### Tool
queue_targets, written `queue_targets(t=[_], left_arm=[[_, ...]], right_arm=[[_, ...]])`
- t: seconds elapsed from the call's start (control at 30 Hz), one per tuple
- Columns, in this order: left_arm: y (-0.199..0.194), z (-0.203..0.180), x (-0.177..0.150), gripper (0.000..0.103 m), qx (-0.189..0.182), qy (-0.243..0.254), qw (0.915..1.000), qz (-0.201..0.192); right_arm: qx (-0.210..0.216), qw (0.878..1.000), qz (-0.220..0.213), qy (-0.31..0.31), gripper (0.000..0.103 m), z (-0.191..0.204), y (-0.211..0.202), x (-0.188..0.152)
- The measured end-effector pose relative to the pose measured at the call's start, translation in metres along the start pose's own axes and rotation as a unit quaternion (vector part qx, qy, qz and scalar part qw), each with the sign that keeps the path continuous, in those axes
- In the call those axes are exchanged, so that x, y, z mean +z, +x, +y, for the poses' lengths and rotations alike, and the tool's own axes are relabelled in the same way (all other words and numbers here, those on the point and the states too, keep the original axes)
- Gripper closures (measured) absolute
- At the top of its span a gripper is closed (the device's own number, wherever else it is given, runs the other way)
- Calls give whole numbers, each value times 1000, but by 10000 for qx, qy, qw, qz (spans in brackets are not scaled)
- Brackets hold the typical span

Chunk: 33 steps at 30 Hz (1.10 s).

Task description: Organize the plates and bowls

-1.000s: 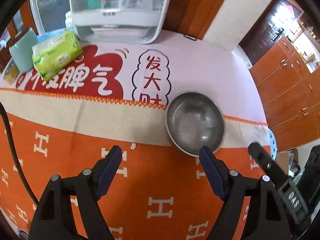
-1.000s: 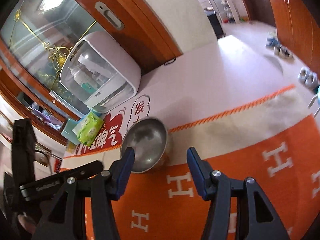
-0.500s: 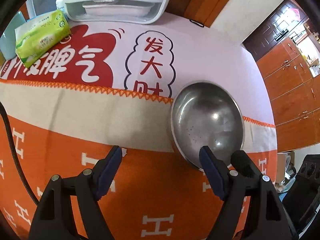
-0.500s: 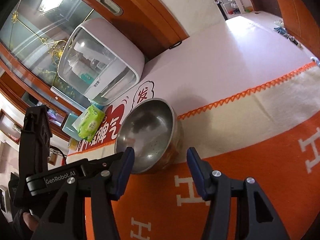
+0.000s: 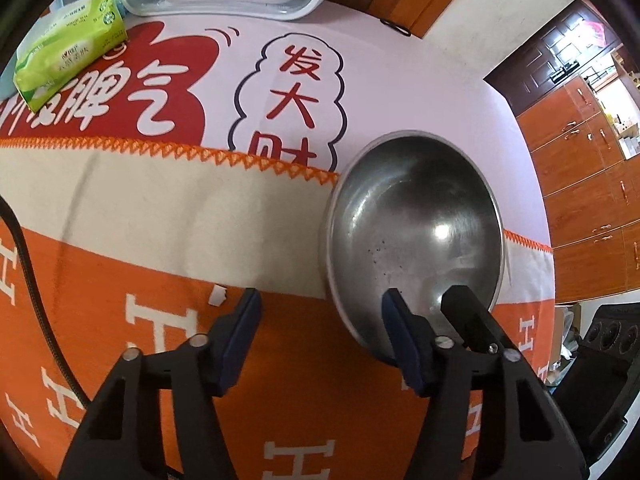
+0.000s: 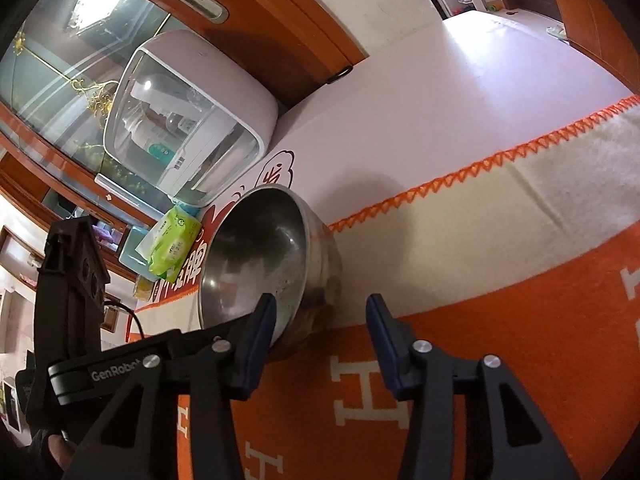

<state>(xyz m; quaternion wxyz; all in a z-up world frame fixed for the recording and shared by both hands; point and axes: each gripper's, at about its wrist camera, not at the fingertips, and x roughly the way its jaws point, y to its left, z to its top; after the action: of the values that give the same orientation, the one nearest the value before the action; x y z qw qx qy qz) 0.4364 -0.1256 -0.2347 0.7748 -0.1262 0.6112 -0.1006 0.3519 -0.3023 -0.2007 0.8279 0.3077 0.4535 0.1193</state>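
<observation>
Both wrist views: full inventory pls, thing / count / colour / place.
Bowl: 1, steel, on the blanket edge.
Blanket: 1, orange and cream, covers the near table.
Tissue pack: 1, green, far left.
Cabinet: 1, white with clear door, at the back.
Paper scrap: 1, white, on the blanket.
Left gripper: 1, black, blue pads, jaws closing across the bowl's near rim.
Right gripper: 1, black, jaws closing across the bowl's wall.

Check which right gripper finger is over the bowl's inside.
Right gripper: the image-left finger; the other is over orange cloth. Jaws closing, bowl wall between.
</observation>
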Motion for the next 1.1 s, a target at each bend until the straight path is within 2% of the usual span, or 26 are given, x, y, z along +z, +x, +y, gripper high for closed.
queue_targets(t=[0.13,0.23,0.3,0.77,1.1], left_arm=[[2,-3,-1,66,-107,-2,9999,30],[0,-7,-2,79,-78,69,9999,-19],[-1,-9,-3,84,-94,81,9999,-20],[2,-16,-11,85,-20,161,9997,192],[0,-34,-35,86,-118,405,9985,356]], right_arm=[[44,10000,69,11,76,1,0,0],[86,9998,120,104,79,-2,0,-2],[89,9998,143,143,82,-3,-1,-2],[65,9992,240,328,94,-13,-8,-9],[-35,9977,367,567,95,-25,-31,-21]])
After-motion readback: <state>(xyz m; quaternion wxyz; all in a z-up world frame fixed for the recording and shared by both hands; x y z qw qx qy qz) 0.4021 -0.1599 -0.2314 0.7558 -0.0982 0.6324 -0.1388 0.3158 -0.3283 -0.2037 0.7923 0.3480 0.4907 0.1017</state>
